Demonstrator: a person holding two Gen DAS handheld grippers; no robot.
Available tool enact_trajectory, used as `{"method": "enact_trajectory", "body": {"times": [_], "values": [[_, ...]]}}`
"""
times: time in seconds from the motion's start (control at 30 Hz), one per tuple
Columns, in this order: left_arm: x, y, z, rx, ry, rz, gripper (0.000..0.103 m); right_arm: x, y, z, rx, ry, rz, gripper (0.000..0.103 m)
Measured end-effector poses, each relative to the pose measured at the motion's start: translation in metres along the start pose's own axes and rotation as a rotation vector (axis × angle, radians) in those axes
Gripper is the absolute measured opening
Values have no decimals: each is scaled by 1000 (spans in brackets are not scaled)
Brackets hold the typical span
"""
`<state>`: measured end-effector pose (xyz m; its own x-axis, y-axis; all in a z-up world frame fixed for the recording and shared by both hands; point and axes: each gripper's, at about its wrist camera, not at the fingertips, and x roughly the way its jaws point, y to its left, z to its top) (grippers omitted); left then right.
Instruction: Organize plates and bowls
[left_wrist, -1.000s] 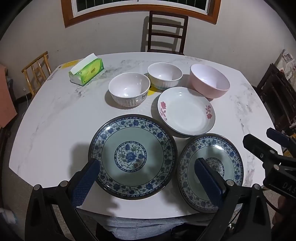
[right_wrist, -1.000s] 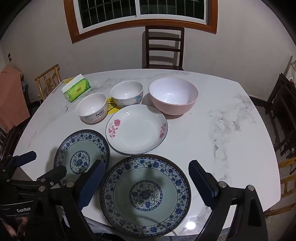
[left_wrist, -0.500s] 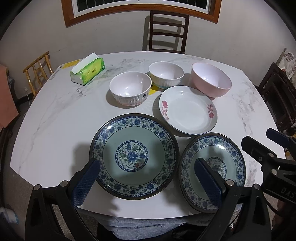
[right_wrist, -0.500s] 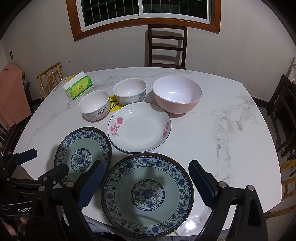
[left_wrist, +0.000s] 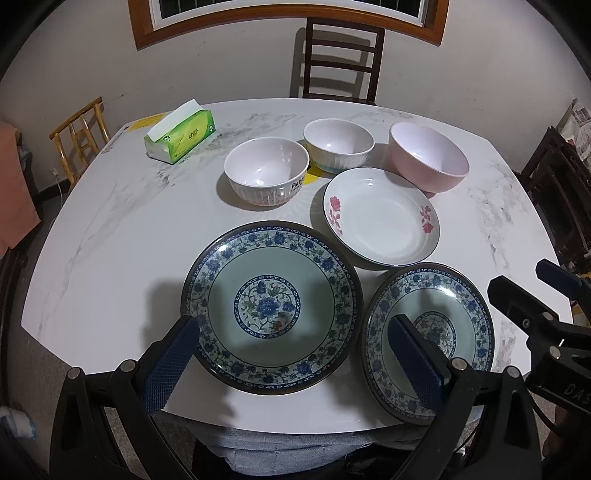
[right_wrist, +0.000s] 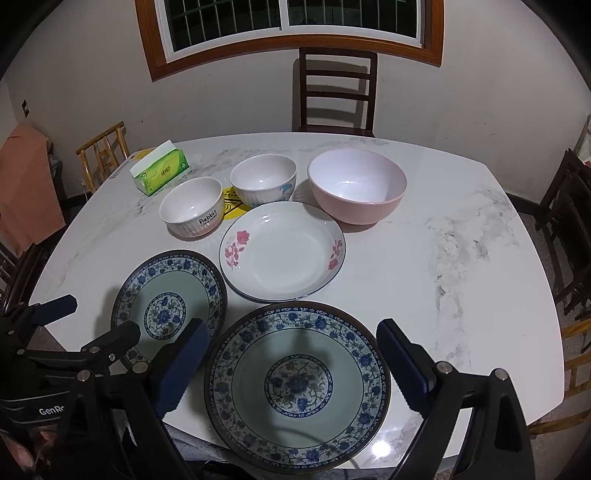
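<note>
Two blue-and-green patterned plates lie at the near edge of the marble table (left_wrist: 92, 258). The left plate (left_wrist: 271, 306) (right_wrist: 168, 306) sits between the fingers of my left gripper (left_wrist: 291, 328), which is open and hovering short of it. The right plate (left_wrist: 428, 339) (right_wrist: 295, 384) sits between the fingers of my right gripper (right_wrist: 291, 328), also open. Behind them rests a white plate with red flowers (left_wrist: 380, 218) (right_wrist: 282, 251). Further back stand a white ribbed bowl (left_wrist: 266, 175) (right_wrist: 192, 206), a second white bowl (left_wrist: 338, 144) (right_wrist: 263, 181) and a bigger pink bowl (left_wrist: 428, 160) (right_wrist: 356, 190).
A green tissue box (left_wrist: 181, 136) (right_wrist: 160, 171) sits at the back left of the table. Chairs stand behind (right_wrist: 334, 92), to the left (left_wrist: 79, 136) and to the right (right_wrist: 569, 229). A yellow sticker (right_wrist: 231, 206) lies between the white bowls. A person's grey clothing (left_wrist: 295, 446) shows below the table edge.
Both views have shifted only slightly, with a little more of the window showing. No dish has moved, and both grippers stay open and empty.
</note>
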<state>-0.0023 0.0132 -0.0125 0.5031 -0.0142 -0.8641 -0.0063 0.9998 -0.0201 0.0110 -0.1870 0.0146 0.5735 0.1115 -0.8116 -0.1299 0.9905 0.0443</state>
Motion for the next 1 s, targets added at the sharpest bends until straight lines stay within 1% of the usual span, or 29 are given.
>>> {"method": "enact_trajectory", "body": {"times": [1.0], "values": [[0,1,-2,-1,2,4,100,0,2,-2,0,3,13,94]]}}
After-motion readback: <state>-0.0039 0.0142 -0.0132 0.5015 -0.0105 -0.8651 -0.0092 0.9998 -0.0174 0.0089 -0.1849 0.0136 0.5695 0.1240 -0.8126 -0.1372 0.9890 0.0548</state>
